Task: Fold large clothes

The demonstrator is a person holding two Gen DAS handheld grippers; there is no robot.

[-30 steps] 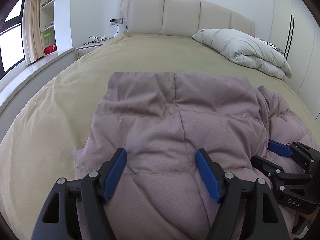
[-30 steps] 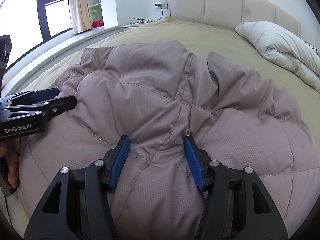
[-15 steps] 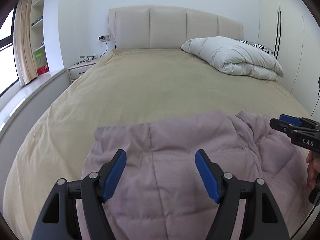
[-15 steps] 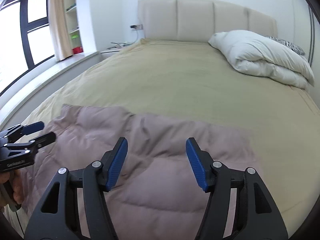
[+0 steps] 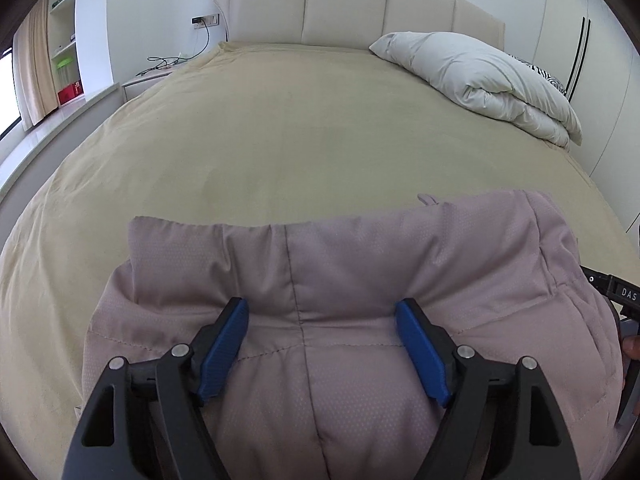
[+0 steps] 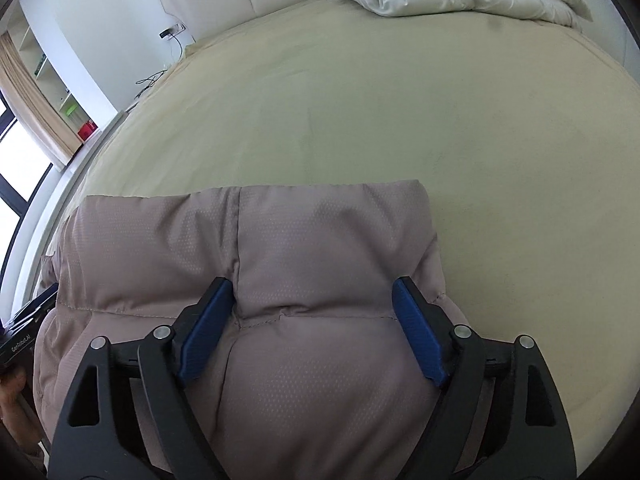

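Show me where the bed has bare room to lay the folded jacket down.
The tan bedspread lies bare from the mauve padded jacket up to the headboard, and along the jacket's right side in the right wrist view. The far right corner is crowded by the white duvet.

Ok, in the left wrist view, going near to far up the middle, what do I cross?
Left gripper → mauve padded garment → bare tan bedspread → cream headboard. The white duvet sits off to the right.

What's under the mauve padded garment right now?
The padded garment lies on the tan bedspread, bare beyond its far edge. Whatever sits beneath its folded layers is covered, so I can't tell.
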